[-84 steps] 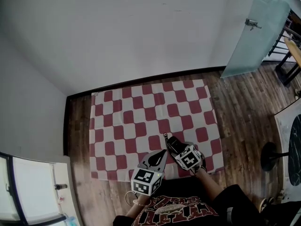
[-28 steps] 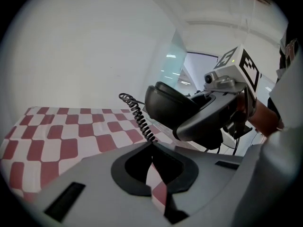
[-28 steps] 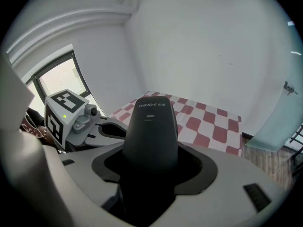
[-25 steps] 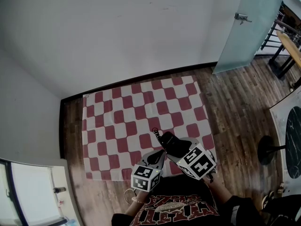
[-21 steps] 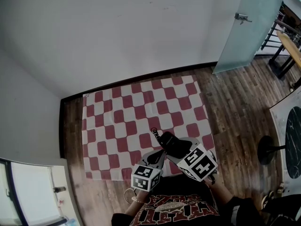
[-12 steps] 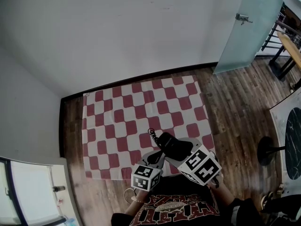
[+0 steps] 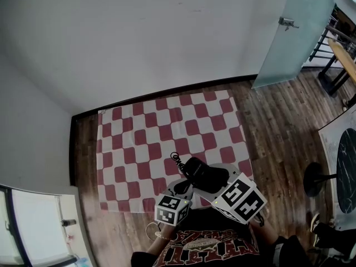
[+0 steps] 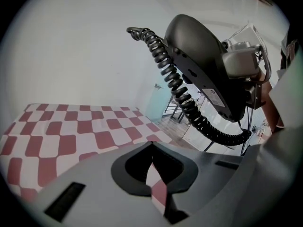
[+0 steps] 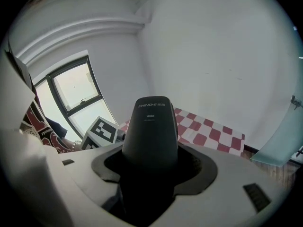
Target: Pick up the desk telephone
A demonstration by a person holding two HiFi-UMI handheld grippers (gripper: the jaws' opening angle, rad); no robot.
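Observation:
The black desk telephone (image 7: 204, 174) hangs above the near edge of the red-and-white checkered cloth (image 7: 167, 127), with my right gripper (image 7: 207, 181) shut on it. In the right gripper view the telephone (image 9: 151, 126) fills the gap between the jaws of that gripper (image 9: 151, 174). Its coiled cord (image 8: 189, 105) dangles free from the telephone (image 8: 203, 65) in the left gripper view. My left gripper (image 7: 183, 187) is just left of the phone, its jaws together with nothing between them (image 8: 154, 174); only a sliver of cloth shows through.
The cloth lies on a wooden floor (image 7: 278, 127) against a white wall. A frosted glass door (image 7: 300, 32) stands at the back right. A round stand base (image 7: 317, 182) and a table edge (image 7: 345, 166) are at the right, and a window (image 7: 33, 227) at the lower left.
My right gripper has raised the telephone toward the camera, and its marker cube looks larger. The cord end has shifted a little left. The left gripper has barely moved.

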